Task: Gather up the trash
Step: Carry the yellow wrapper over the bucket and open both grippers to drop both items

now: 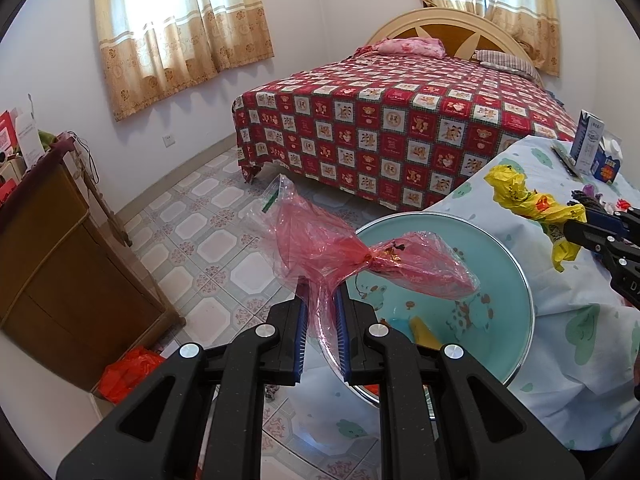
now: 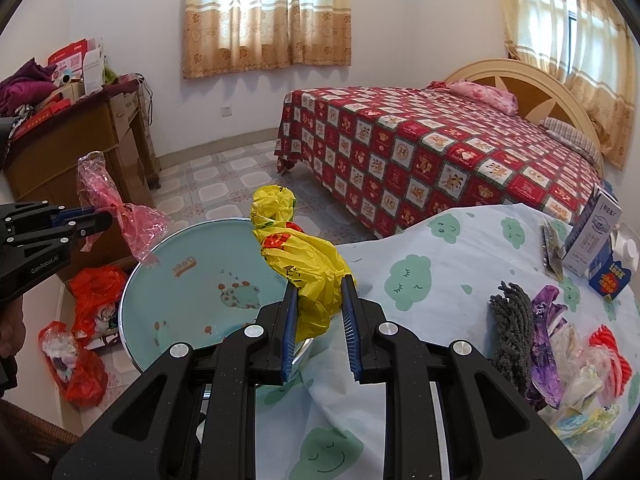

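Observation:
My left gripper (image 1: 322, 300) is shut on a crumpled pink-red plastic bag (image 1: 332, 252) and holds it above the rim of a teal basin (image 1: 500, 280); the same bag shows in the right wrist view (image 2: 120, 208). My right gripper (image 2: 320, 296) is shut on a knotted yellow plastic bag (image 2: 296, 256) and holds it over the near side of the basin (image 2: 192, 280). From the left wrist view the yellow bag (image 1: 524, 196) hangs from the right gripper (image 1: 580, 228) above the table.
A table with a cloud-print cloth (image 2: 420, 280) carries cartons (image 2: 596, 236), a grey knitted piece (image 2: 512, 320) and more wrappers (image 2: 580, 356). Red bags (image 2: 80, 344) lie on the tiled floor by a wooden cabinet (image 1: 60, 264). A bed (image 2: 440, 152) stands behind.

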`<action>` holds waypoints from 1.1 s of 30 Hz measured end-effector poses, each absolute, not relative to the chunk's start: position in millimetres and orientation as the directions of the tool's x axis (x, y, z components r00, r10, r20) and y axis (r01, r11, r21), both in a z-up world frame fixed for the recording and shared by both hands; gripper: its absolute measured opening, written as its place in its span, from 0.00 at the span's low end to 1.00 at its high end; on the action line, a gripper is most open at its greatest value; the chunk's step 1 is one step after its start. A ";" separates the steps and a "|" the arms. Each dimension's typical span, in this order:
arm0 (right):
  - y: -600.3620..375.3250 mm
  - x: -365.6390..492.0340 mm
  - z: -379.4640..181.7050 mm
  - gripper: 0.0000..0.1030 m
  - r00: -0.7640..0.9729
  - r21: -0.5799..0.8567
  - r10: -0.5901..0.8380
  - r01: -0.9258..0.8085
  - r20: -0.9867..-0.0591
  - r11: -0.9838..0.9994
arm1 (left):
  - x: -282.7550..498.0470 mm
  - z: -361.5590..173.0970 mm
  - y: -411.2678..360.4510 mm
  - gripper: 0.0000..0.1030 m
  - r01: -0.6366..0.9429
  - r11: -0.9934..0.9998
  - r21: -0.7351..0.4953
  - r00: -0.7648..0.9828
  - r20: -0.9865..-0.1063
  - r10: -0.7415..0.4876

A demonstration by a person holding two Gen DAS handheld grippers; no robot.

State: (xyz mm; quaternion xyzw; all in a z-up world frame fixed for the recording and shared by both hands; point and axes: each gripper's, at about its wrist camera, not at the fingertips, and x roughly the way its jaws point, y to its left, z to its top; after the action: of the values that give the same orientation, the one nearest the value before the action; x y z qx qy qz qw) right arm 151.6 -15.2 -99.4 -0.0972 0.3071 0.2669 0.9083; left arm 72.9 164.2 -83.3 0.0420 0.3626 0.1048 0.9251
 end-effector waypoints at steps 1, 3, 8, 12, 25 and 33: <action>-14.7 151.9 -99.9 0.21 0.666 -0.011 0.427 -0.547 -0.611 0.837 | 72.8 -83.4 164.4 0.13 -0.162 0.975 0.152 0.715 -0.663 0.223; -11.7 151.2 -101.3 0.21 0.658 -0.008 0.433 -0.555 -0.616 0.832 | 72.6 -83.2 164.5 0.13 -0.158 0.976 0.147 0.716 -0.664 0.216; -3.7 152.0 -105.6 0.29 0.634 0.005 0.453 -0.578 -0.627 0.816 | 71.0 -82.3 158.7 0.26 -0.139 0.982 0.129 0.720 -0.667 0.190; -1.9 152.0 -110.9 0.42 0.631 0.010 0.452 -0.576 -0.631 0.818 | 69.6 -83.2 154.0 0.32 -0.128 0.984 0.126 0.723 -0.667 0.180; -25.3 146.1 -109.6 0.57 0.662 0.017 0.427 -0.531 -0.616 0.847 | 73.3 -97.0 137.5 0.49 -0.097 0.984 0.148 0.704 -0.689 0.173; -99.8 120.0 -100.0 0.58 0.734 0.009 0.337 -0.411 -0.590 0.912 | 73.7 -108.2 99.9 0.54 -0.017 0.985 0.174 0.693 -0.708 0.137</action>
State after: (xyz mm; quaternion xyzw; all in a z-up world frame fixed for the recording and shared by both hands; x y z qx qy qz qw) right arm 120.0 -99.8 -100.0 -0.0611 0.3040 0.2013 0.9292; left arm 73.7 99.9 -108.2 0.0771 0.3894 0.0422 0.9169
